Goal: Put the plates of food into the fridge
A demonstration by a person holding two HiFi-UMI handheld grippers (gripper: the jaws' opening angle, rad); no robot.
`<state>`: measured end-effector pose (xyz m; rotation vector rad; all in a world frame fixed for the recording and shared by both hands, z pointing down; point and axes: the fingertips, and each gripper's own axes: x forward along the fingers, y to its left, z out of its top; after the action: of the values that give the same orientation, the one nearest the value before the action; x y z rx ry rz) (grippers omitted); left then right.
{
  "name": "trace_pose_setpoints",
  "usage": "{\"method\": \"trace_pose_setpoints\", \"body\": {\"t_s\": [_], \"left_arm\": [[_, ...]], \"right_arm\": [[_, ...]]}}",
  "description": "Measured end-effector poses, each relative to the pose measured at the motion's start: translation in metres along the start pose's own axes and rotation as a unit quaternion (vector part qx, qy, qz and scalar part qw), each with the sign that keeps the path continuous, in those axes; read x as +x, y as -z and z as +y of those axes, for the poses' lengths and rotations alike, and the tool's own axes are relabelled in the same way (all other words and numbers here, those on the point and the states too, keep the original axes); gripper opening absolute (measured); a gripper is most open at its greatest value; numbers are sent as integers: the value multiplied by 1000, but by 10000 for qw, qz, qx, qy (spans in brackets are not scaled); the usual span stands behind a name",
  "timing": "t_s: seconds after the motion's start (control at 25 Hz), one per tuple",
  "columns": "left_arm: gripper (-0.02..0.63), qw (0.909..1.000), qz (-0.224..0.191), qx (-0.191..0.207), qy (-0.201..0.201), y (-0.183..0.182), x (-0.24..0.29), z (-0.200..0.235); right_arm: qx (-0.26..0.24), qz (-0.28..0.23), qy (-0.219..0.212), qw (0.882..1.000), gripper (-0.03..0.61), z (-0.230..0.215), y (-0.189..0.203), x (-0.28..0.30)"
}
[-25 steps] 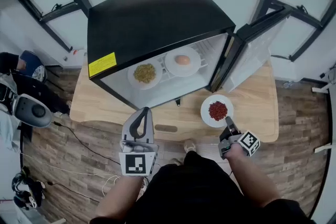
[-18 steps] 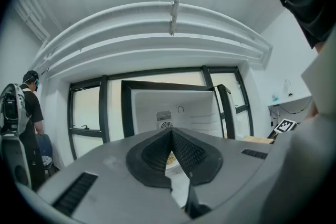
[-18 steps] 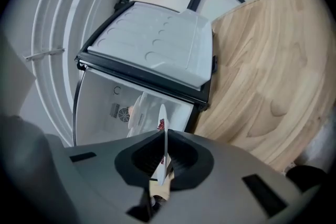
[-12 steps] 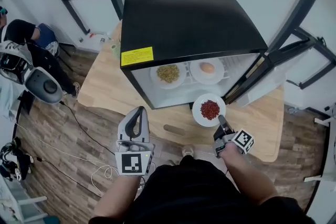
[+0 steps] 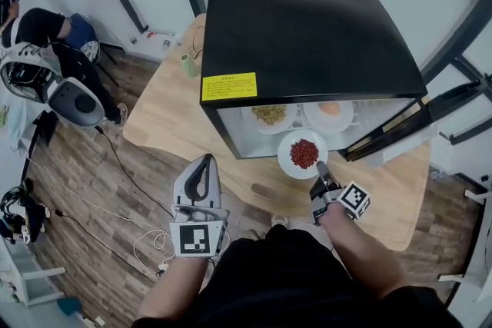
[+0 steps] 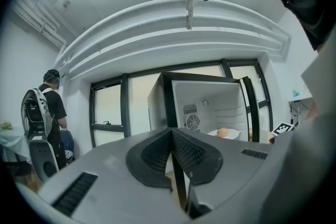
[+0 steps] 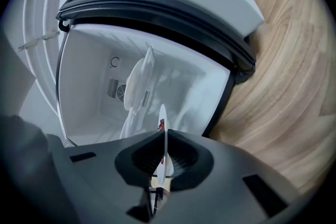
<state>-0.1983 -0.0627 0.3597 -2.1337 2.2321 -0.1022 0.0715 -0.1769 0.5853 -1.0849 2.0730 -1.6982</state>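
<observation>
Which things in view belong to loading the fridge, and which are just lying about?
Job: white plate of red food, gripped by the right gripper; open black mini fridge; white plate of greenish food and white plate with an orange lump, inside.
Lying about: green cup on the wooden table; grey domed device on floor.

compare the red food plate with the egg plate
The red food plate is clamped by its rim in the right gripper, at the fridge opening; the egg plate sits inside. The red food plate holds loose red pieces, the egg plate one egg. Both are round and white.
</observation>
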Motion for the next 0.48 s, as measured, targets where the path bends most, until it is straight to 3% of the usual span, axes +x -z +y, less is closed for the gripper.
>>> {"method": "trace_pose_setpoints", "body": {"t_s": [0.2,0.48], "left_arm": [[4,9997,100,192,-137,10,9,15],[5,9990,262,-31,-350,18,16,28]], "right_arm": [[26,191,1,9998,32,-1,6,28],[15,364,9,9993,32,-1,13,67]]}}
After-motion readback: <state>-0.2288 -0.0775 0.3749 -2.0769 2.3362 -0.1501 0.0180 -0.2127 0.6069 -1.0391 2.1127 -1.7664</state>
